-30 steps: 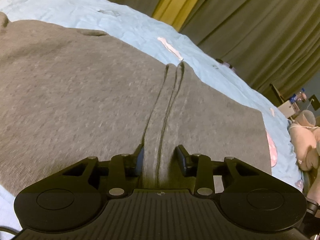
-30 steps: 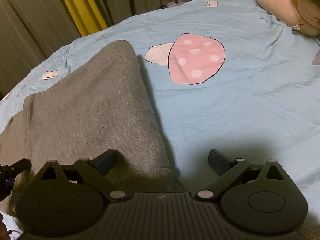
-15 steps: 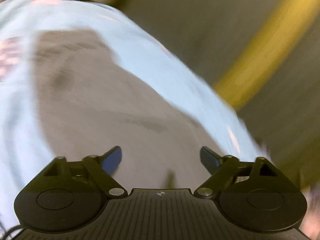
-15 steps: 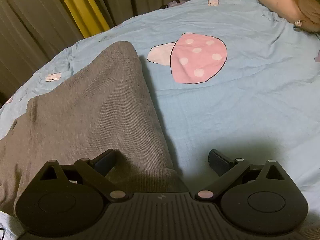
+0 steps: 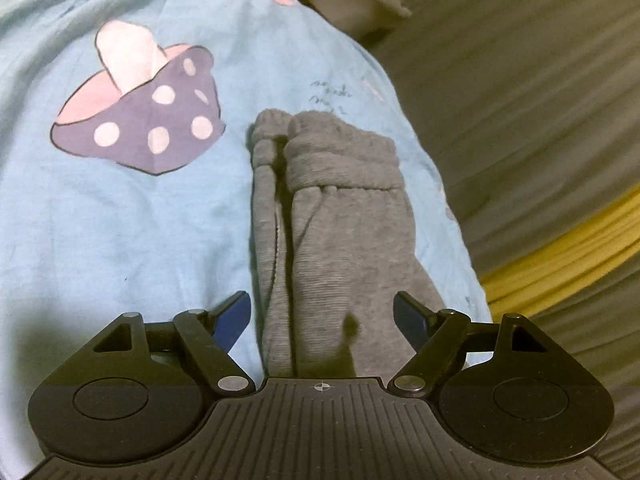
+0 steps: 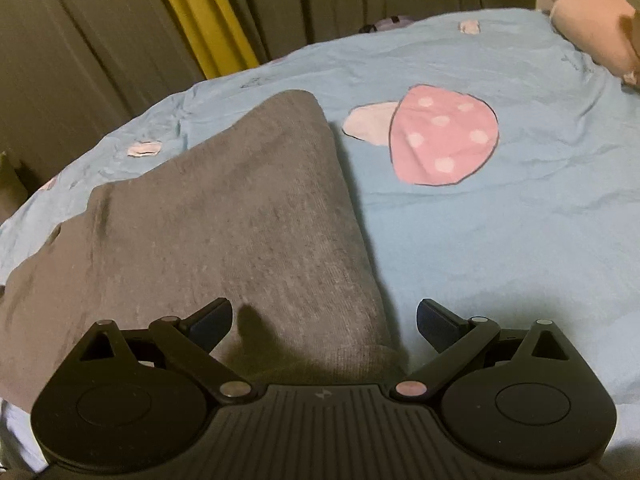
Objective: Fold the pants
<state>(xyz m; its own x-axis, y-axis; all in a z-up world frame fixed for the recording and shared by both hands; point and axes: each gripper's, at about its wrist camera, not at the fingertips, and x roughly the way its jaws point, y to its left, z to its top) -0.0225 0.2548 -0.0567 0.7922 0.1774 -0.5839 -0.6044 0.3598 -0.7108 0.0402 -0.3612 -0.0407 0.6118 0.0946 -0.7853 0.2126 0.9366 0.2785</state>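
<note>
The grey pants [image 5: 344, 208] lie on a light blue bed sheet [image 5: 120, 220]. In the left wrist view the two legs lie side by side, their ribbed cuffs [image 5: 336, 148] at the far end. My left gripper [image 5: 322, 304] hovers over the legs with its jaws closing; the cloth runs between the fingers, but the pads stand clear of it. In the right wrist view a folded corner of the pants [image 6: 224, 216] reaches away to the left. My right gripper [image 6: 325, 310] is open over the pants' near right edge, with nothing pinched.
The sheet carries a purple mushroom print [image 5: 152, 120] and a pink mushroom print [image 6: 444, 140]. Grey curtains with a yellow strip [image 6: 200, 12] hang behind the bed. A plush toy [image 6: 592, 20] lies at the far right. The bed edge [image 5: 448, 208] runs close beside the legs.
The left gripper let go of the pinched fold, opened wide, swung and rolled, and now faces the leg cuffs. The right gripper has stayed put and open.
</note>
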